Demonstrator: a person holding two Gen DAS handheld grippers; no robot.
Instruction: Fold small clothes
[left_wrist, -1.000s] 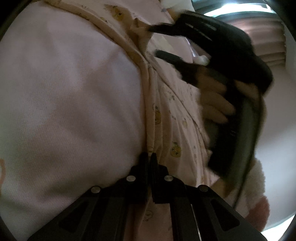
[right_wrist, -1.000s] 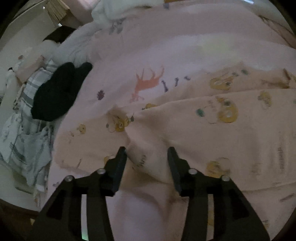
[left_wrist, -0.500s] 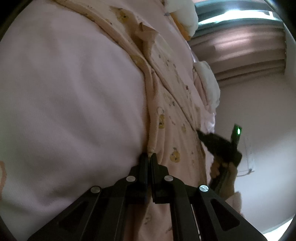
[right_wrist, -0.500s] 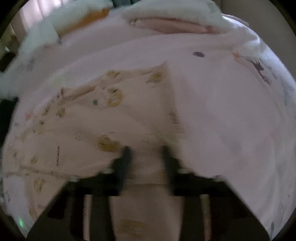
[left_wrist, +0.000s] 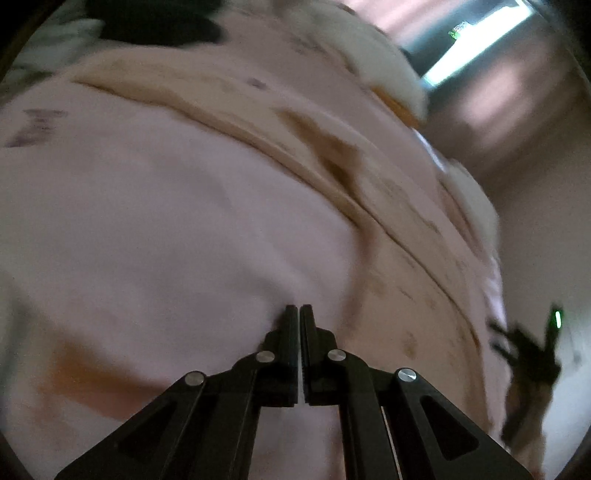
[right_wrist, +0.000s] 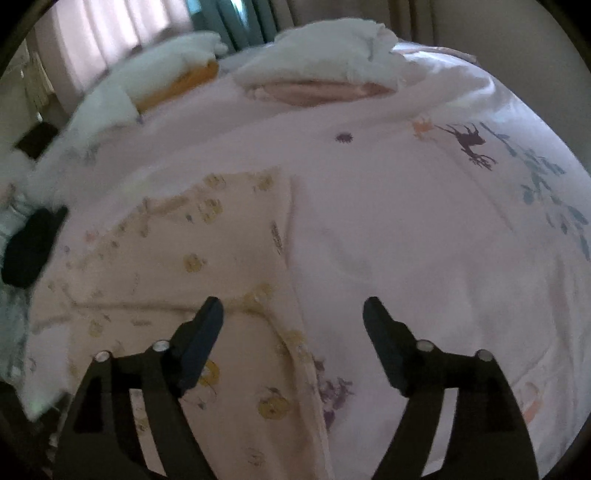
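**Garment flat on the bed, one gripper wide, one pressed together**

Garment (right_wrist: 192, 266): a small cream piece printed with yellow figures lies spread on the pink bedsheet (right_wrist: 388, 240), ahead of and to the left of the right gripper (right_wrist: 293, 314). Its right edge runs back between the two jaws. Its near end is cut off behind the gripper body, and its far left part blurs into the sheet. Motion blur smears the left wrist view, where the same garment (left_wrist: 369, 192) shows only as a cream band ahead and to the right of the jaws, its prints unreadable.

The right gripper hangs over the cloth with jaws spread wide and nothing between them; its left finger (right_wrist: 207, 328) sits over the garment, its right one over bare sheet. Whether either tip touches the fabric cannot be told.

The left gripper (left_wrist: 298, 314) has its jaws pressed together at the sheet; whether any cloth is pinched between them is not clear.

Farther ahead lie white pillows (right_wrist: 325, 62), and a black item (right_wrist: 31, 247) sits far left.
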